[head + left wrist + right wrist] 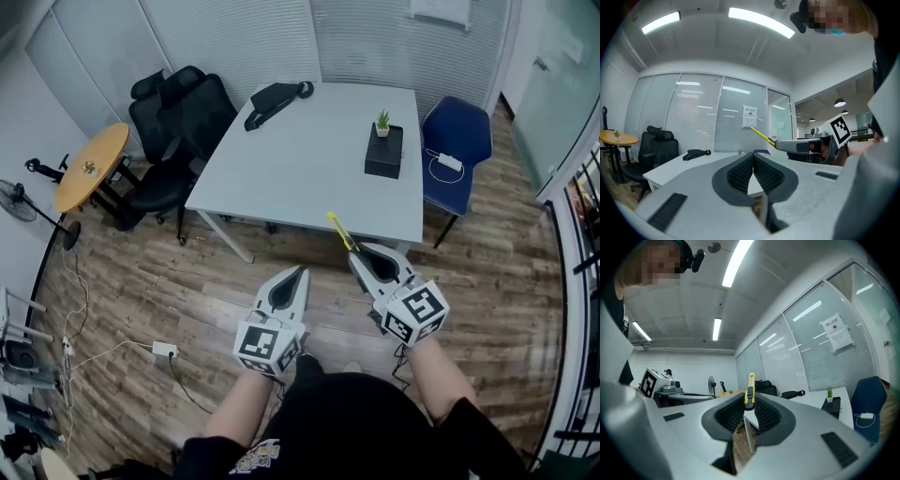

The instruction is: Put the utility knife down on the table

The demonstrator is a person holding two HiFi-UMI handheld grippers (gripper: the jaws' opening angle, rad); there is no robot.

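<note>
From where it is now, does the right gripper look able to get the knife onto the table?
Probably yes: the right gripper, shut on the knife, is at the near edge of the table, with bare top ahead.

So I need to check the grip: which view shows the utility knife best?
The right gripper view: the utility knife stands close up, clamped in the jaws of the right gripper. The head view shows only a thin yellow strip near the edge of the table; the left gripper view shows it side-on, small.

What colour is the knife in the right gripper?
The utility knife is yellow, best seen in right gripper view.
</note>
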